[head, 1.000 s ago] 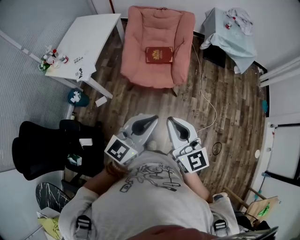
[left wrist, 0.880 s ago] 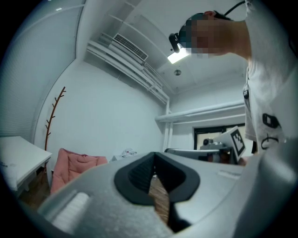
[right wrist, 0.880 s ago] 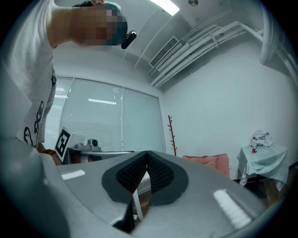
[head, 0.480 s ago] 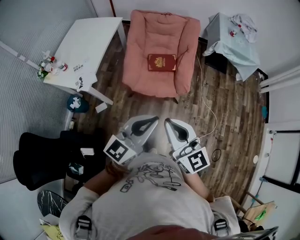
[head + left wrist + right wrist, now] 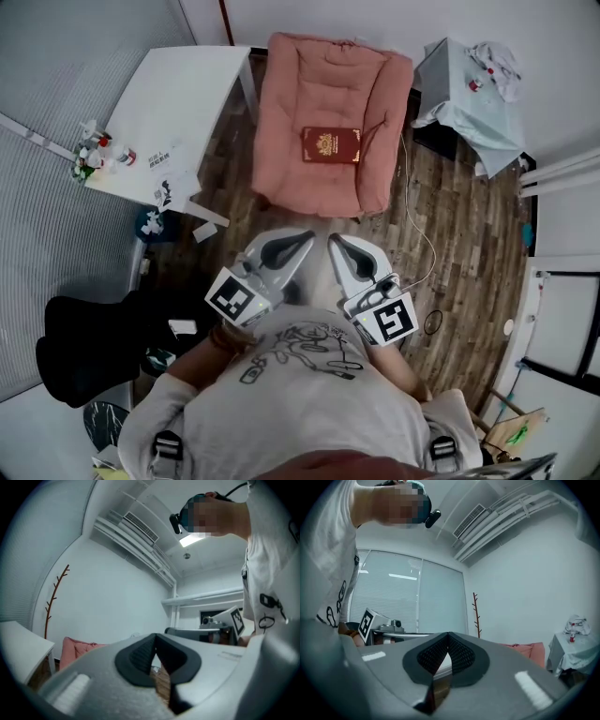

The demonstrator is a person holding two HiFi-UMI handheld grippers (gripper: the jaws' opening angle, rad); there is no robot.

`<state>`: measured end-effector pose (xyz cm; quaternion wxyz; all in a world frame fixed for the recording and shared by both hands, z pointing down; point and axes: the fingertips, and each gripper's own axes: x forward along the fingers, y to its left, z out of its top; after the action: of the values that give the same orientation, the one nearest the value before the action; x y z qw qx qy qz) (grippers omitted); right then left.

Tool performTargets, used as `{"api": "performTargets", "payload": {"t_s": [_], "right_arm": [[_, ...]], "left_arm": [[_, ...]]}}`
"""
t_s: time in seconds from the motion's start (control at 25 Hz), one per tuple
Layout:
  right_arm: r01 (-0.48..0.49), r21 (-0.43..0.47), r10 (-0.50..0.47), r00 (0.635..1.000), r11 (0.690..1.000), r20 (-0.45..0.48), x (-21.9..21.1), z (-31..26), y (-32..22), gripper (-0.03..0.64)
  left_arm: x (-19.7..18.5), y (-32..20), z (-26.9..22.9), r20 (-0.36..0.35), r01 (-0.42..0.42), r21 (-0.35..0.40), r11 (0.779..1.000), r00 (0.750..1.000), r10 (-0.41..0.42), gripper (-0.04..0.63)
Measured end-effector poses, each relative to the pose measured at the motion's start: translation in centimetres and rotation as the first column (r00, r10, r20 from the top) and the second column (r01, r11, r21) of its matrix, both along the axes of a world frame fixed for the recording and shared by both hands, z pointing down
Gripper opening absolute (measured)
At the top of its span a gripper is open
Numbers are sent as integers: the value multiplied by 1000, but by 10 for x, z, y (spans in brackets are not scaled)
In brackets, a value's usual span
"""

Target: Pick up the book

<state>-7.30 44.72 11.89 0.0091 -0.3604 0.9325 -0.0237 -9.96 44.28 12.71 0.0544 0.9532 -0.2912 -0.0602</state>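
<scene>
The red book (image 5: 330, 145) lies flat on the seat of the pink armchair (image 5: 281, 112), well ahead of both grippers and touching neither. The left gripper (image 5: 306, 238) and the right gripper (image 5: 335, 241) are side by side in front of the person's chest over the wooden floor (image 5: 450, 216). Each has its jaws clenched together on nothing.

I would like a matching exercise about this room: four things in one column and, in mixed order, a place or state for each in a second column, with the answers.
Things:
1. book
2. white table
3. draped table
4. left gripper

Places or states:
A. left of the armchair in the head view
B. shut, empty
C. on the armchair
D. right of the armchair in the head view

Pairs: 1-C, 2-A, 3-D, 4-B
</scene>
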Motion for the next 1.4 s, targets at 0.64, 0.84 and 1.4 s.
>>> {"api": "performTargets", "payload": {"t_s": [0.64,0.84,1.4], "right_arm": [[-93,-54,93,996,994,5,-29,17,-98,5],[-114,-72,115,993,991,7,-19,23,-116,5],[-96,-73,96,995,993,-1,31,34,-208,5]], "left_arm": [[-31,-100,22,-2,-56,-52,997,998,56,2],[-19,-114,28,3,-84,-70,994,996,84,2],[27,-205,31,17,-55,-82,995,998,57,2]]}}
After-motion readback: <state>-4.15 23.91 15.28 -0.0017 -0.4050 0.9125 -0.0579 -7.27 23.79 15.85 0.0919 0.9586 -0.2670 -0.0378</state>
